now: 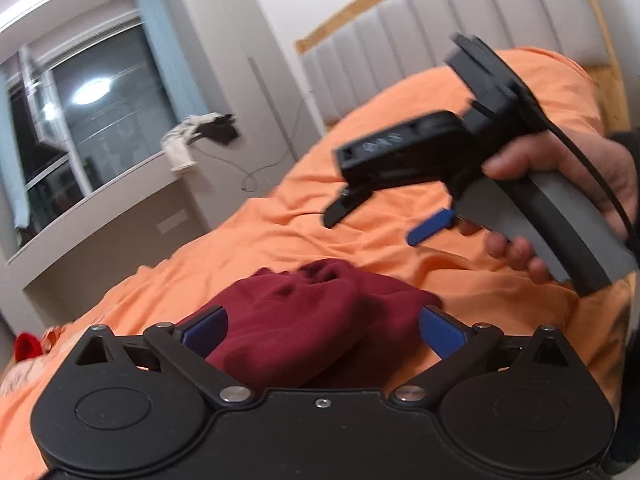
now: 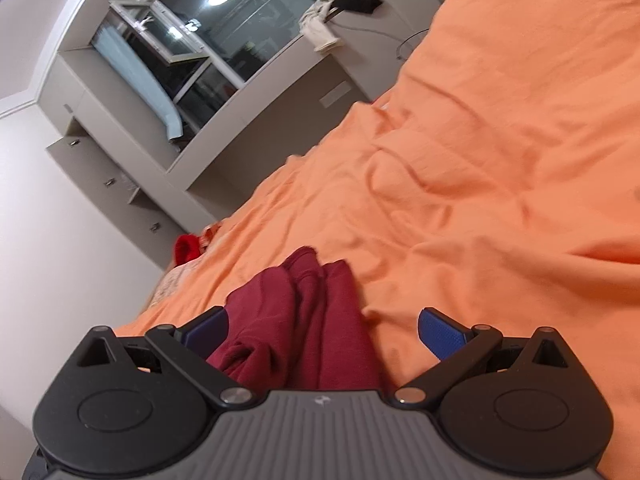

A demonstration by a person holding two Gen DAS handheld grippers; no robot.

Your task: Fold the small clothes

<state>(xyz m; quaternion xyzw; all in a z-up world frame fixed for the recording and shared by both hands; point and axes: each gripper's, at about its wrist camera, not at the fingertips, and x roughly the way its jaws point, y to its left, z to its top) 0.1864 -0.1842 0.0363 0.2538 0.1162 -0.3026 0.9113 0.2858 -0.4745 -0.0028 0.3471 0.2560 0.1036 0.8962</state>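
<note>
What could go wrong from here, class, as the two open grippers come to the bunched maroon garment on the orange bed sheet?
1. The maroon garment lies bunched in layers, so the left gripper may pinch several folds instead of one edge.
2. The garment sits off-centre in the right gripper, near one of its fingers; closing may catch the wrinkled orange sheet too.
3. The grippers are close together and could collide.

The garment (image 1: 296,320) is lying bunched on the bed (image 2: 500,168). The left gripper (image 1: 324,328) is straddling it. The right gripper (image 1: 380,216) is hovering beyond the garment, toward the headboard (image 1: 440,20).
</note>
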